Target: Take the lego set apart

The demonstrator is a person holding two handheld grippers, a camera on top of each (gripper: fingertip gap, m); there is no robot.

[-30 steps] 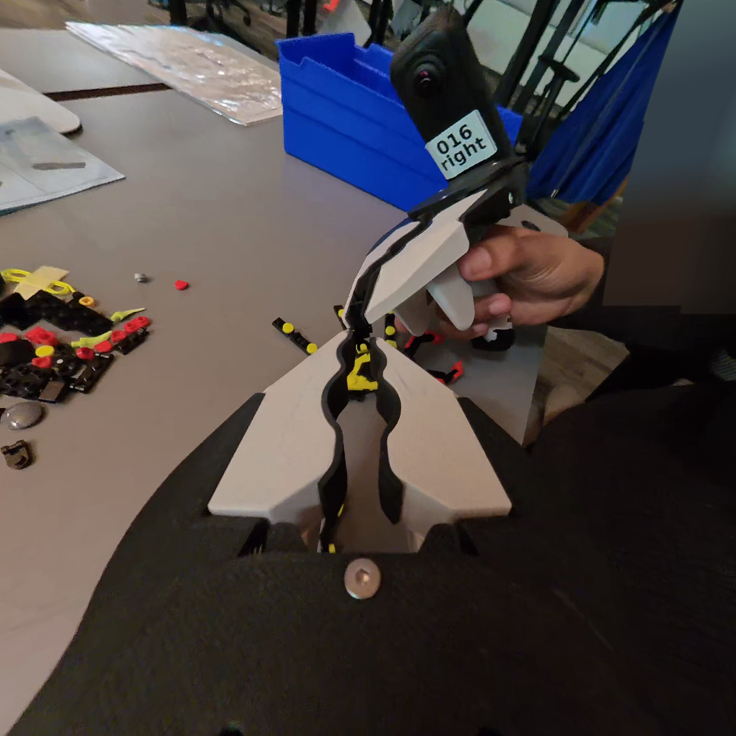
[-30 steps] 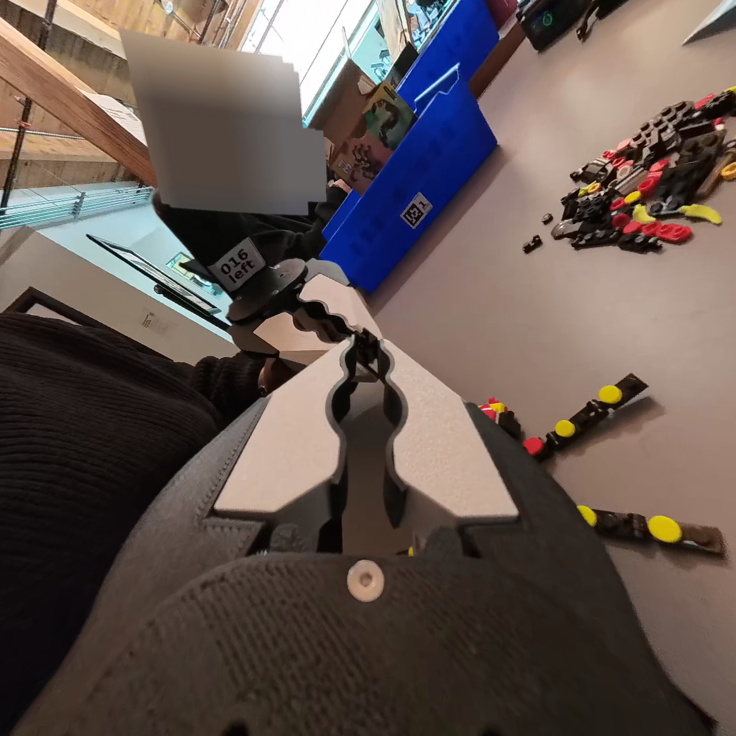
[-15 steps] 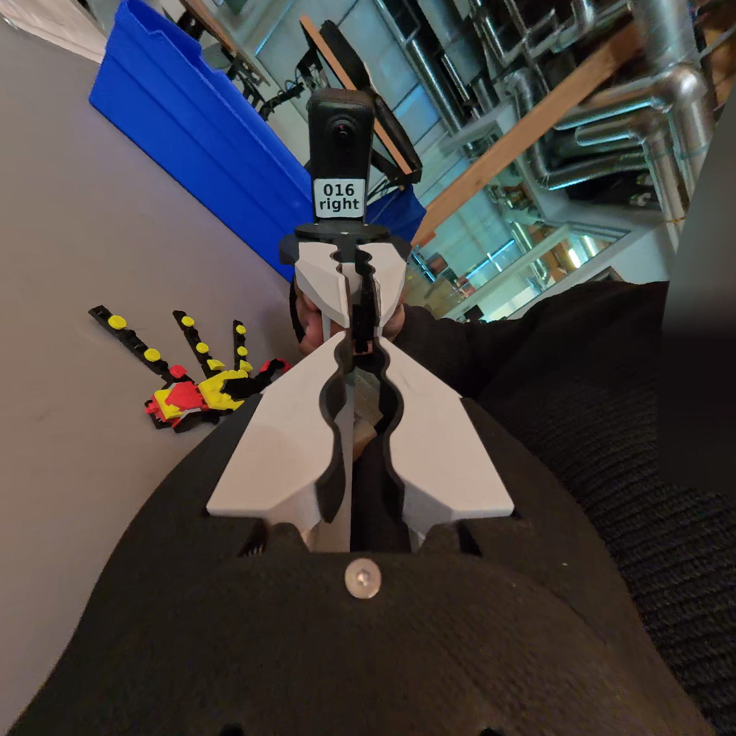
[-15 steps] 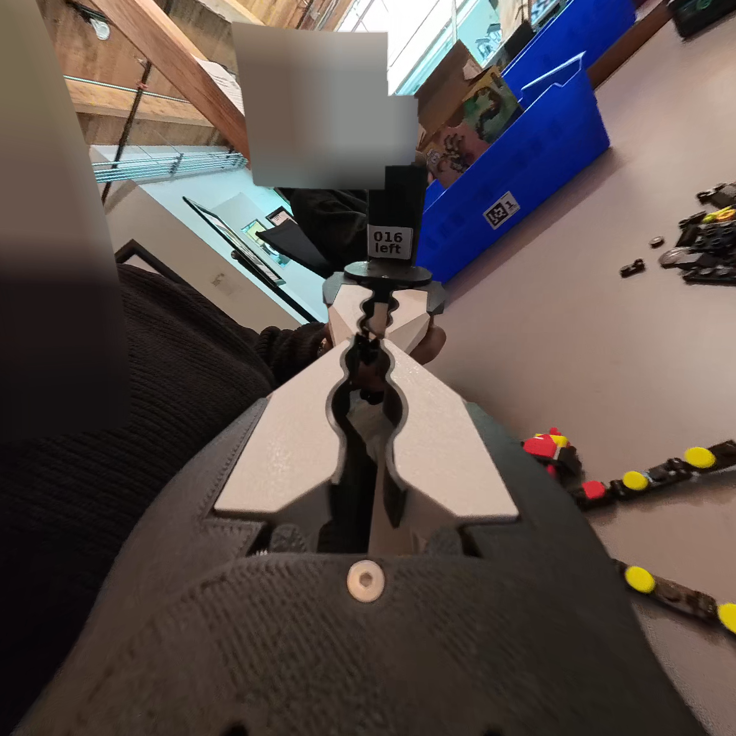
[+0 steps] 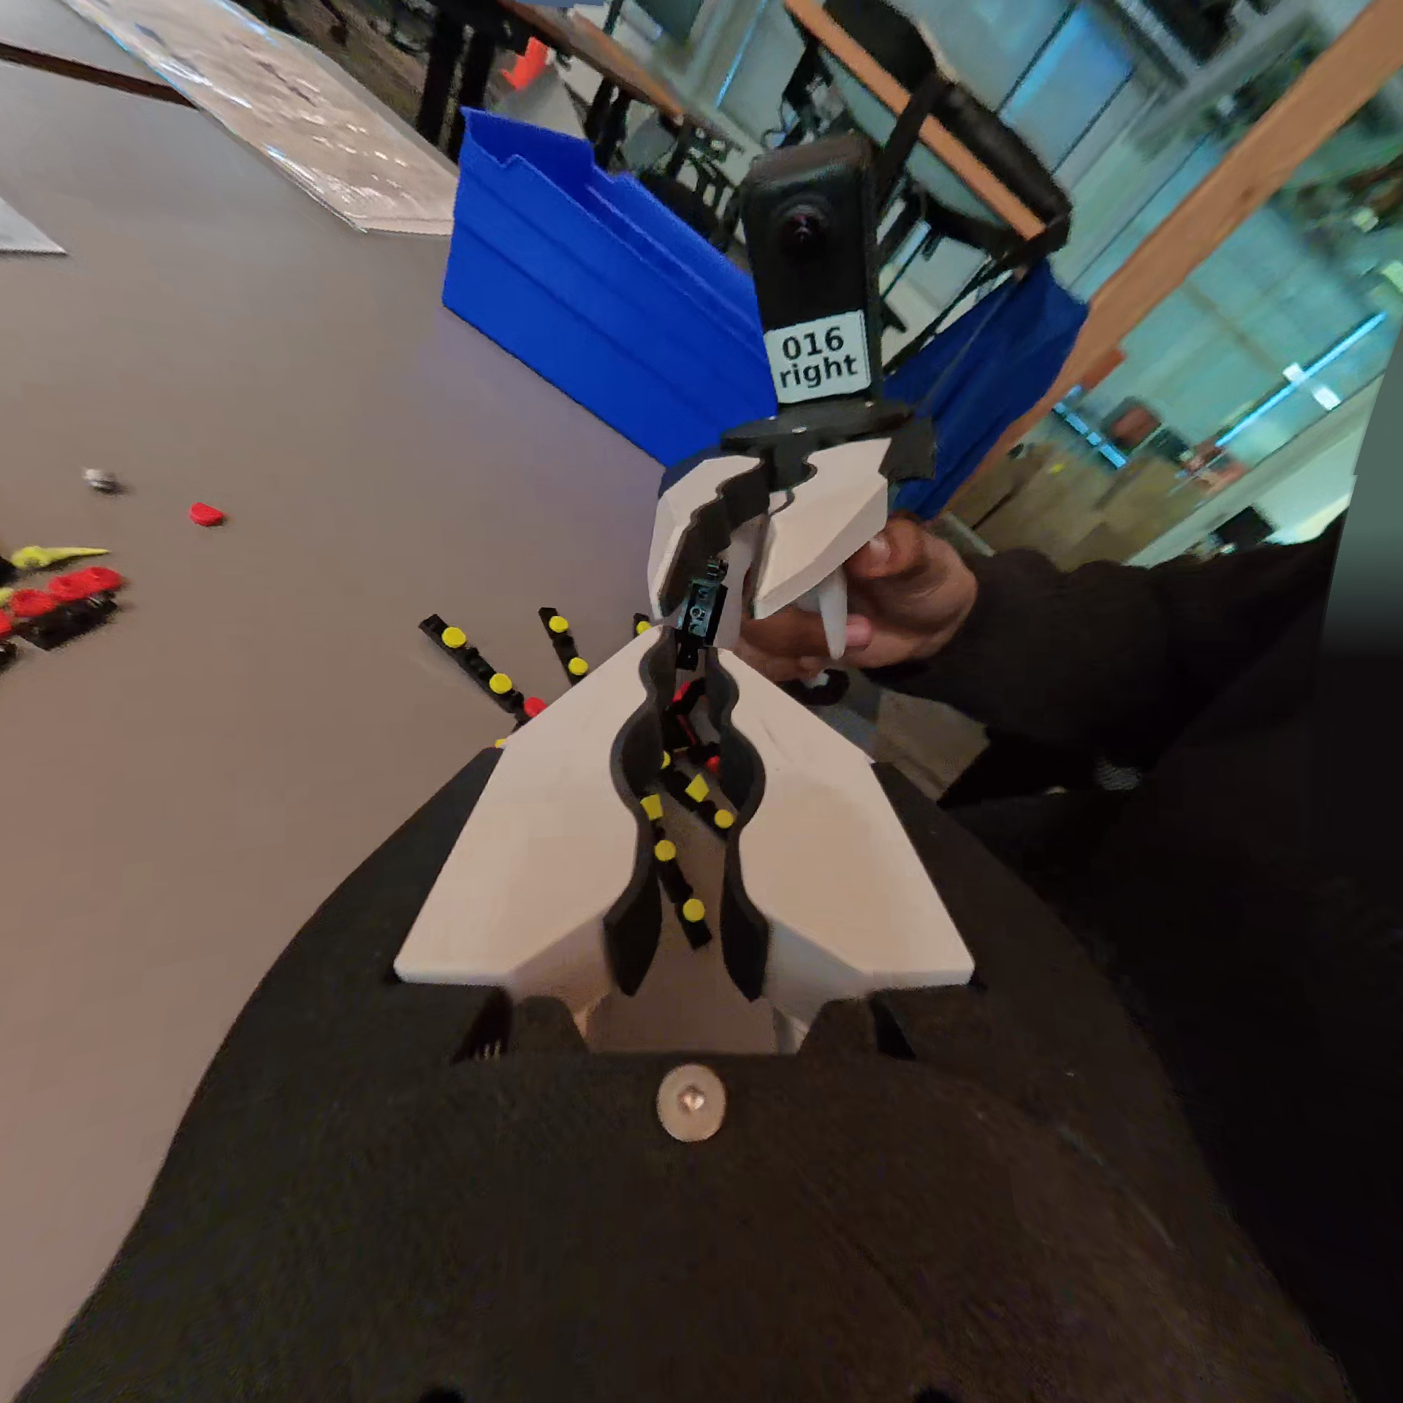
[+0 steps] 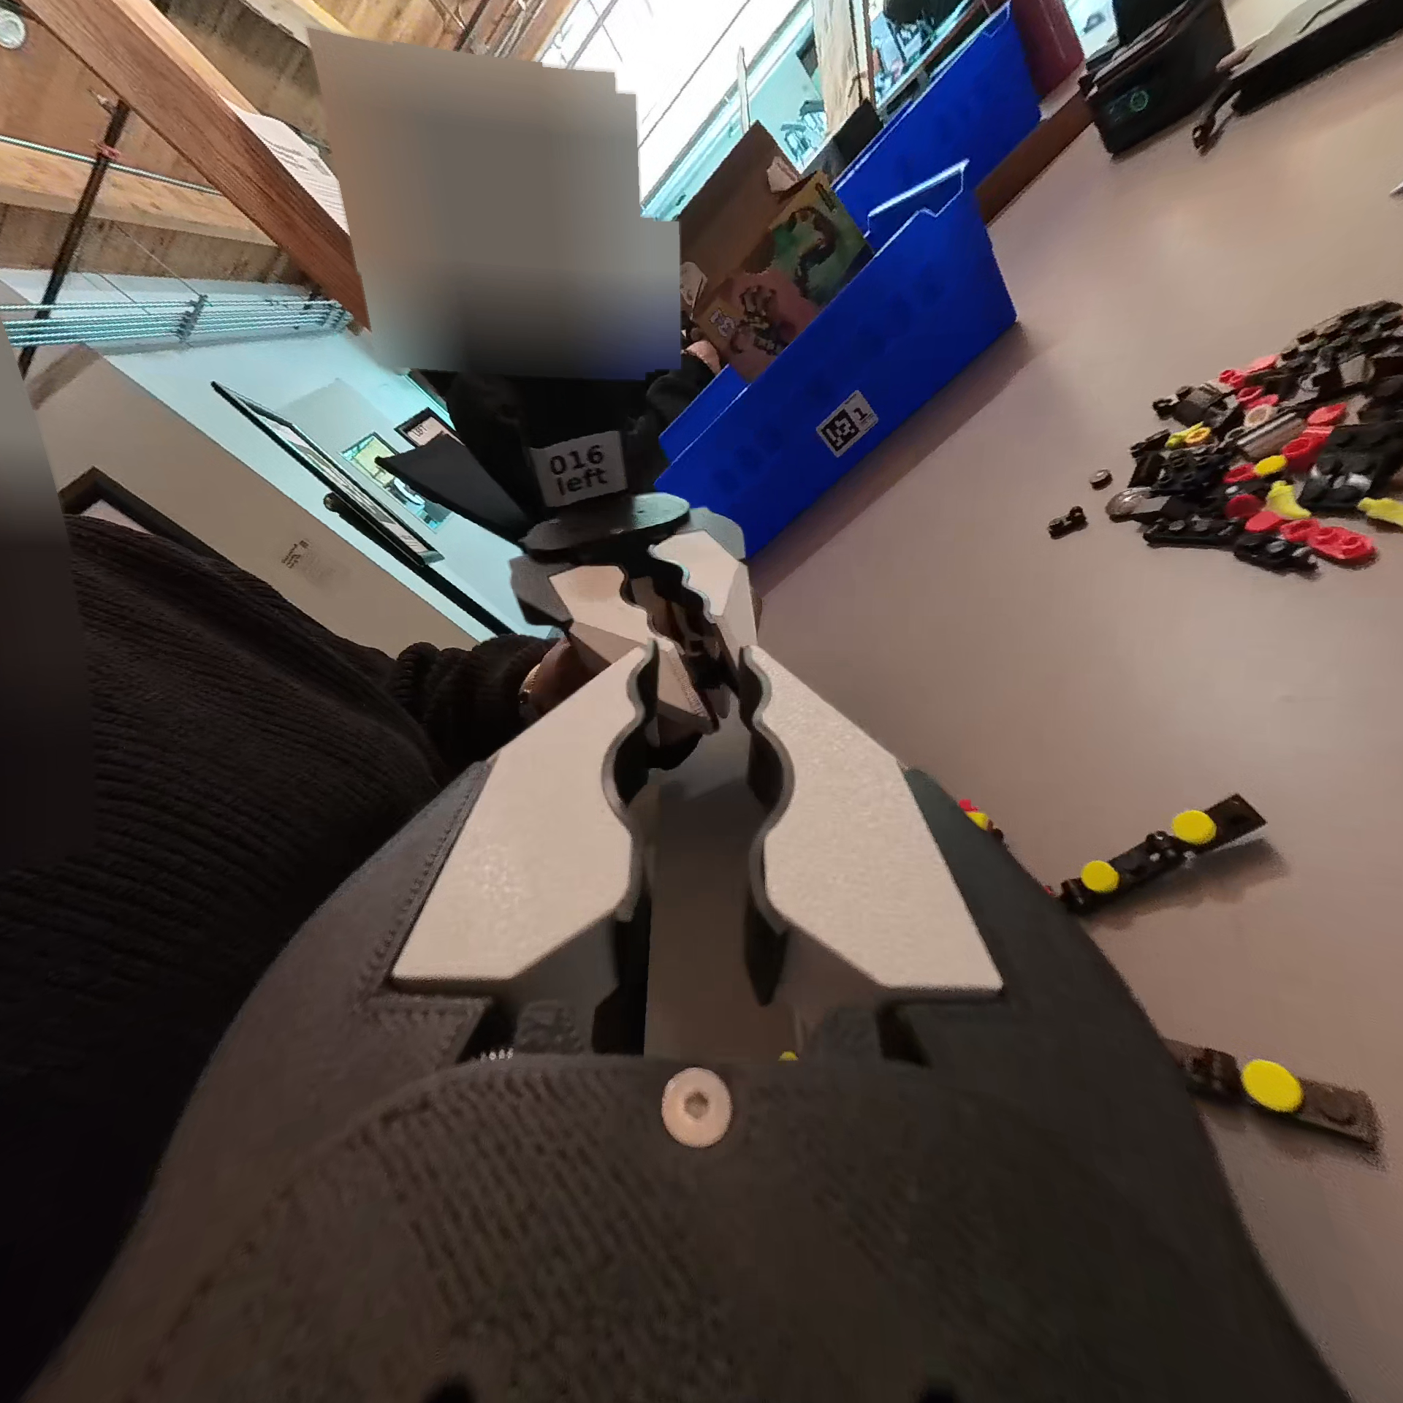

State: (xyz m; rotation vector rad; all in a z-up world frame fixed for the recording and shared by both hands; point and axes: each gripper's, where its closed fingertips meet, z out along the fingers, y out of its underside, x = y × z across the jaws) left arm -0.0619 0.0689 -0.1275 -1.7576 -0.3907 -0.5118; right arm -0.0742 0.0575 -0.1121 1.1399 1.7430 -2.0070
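The two grippers meet tip to tip above the surface (image 5: 304,395), with a small black lego piece (image 5: 702,607) between them. The left gripper (image 5: 687,657) has its fingers nearly closed, pinching the near end of that piece. The right gripper (image 6: 695,672) has its fingers parted by a clear gap, and the piece sits just ahead of and between their tips; whether they touch it cannot be told. The piece's long axis runs roughly along the line joining the two grippers, so a straight pull apart would likely separate it, once the right fingers clamp.

Below the fingers, on the surface, lies the rest of the model: black strips with yellow studs (image 6: 1154,850). A pile of loose parts (image 6: 1283,471) lies well off beside the blue bin (image 6: 873,395).
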